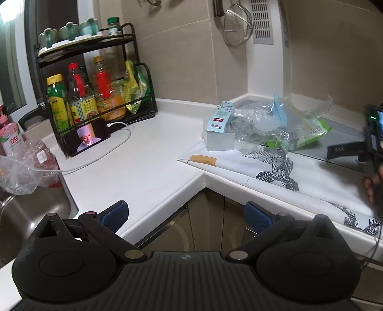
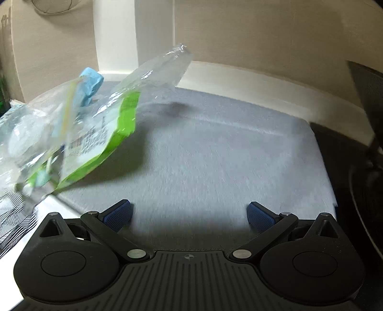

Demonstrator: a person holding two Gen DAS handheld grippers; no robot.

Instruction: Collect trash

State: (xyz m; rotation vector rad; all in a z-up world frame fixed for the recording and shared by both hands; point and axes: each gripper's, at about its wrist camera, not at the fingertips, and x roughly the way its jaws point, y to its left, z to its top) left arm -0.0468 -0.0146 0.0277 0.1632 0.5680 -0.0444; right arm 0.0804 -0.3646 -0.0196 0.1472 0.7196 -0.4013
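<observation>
My left gripper hangs off the inside corner of the white L-shaped countertop, jaws spread wide, nothing between the blue pads. My right gripper is likewise spread and empty, low over a grey mat; that view is motion-blurred.

Landmark: the trash pile. It sits at the far end of the counter's right-hand leg, in the corner formed by beige tiled walls, partly on the grey mat. It is crumpled clear plastic with a green-and-white wrapper on the side toward my right gripper and a pale blue piece poking up from the middle. In the right wrist view the wrapper lies to the left of my open jaws, not touching them.

Touching the pile on its left: a light blue carton leaning on a small white box. In front of the pile, toward the counter edge: a white mat with black geometric print, and a knife with a tan handle lying flat.

Well left of the pile: a black two-tier rack of sauce bottles against the wall, a phone propped at its foot showing video, with a white cable trailing across the counter. Further left, a steel sink and a clear bag at its rim.

Above the pile, a wire strainer hangs on the wall beside a vent grille.
</observation>
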